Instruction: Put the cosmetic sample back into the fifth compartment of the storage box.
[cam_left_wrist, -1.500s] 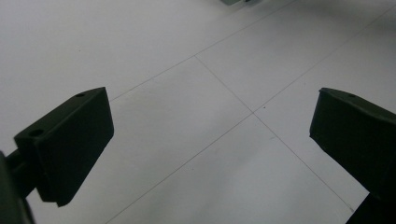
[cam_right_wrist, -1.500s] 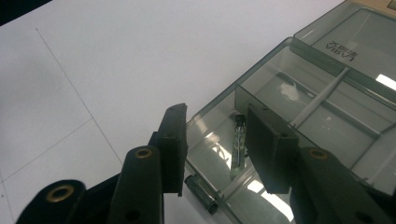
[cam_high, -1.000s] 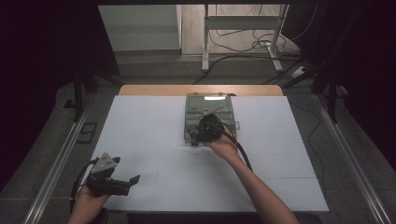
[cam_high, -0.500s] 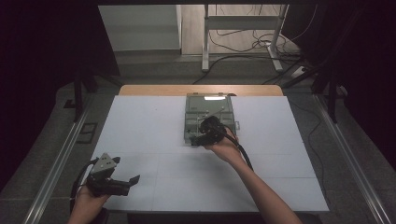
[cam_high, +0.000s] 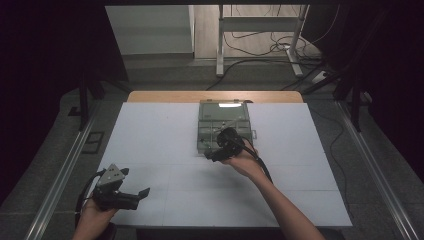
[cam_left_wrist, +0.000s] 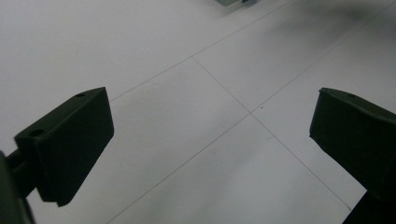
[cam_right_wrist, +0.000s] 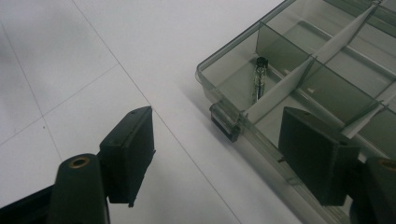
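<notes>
Smoked clear plastic organiser box (cam_right_wrist: 327, 88), lid open, with white dividers (cam_right_wrist: 280, 91) forming several compartments. Item 1: small vial with a dark cap (cam_right_wrist: 258, 80), lying in the corner compartment just ahead of the right claw (cam_right_wrist: 224, 158), leaning against a divider, apart from both pads. Right claw: jaws have just been opening, now spread with nothing between them, 1 pad over the box's front wall beside the latch (cam_right_wrist: 224, 123), the other over the white table (cam_right_wrist: 84, 60), apparently after a drop. Left claw (cam_high: 135, 196): spread and empty, parked well apart near the table's front edge, likely waiting.
</notes>
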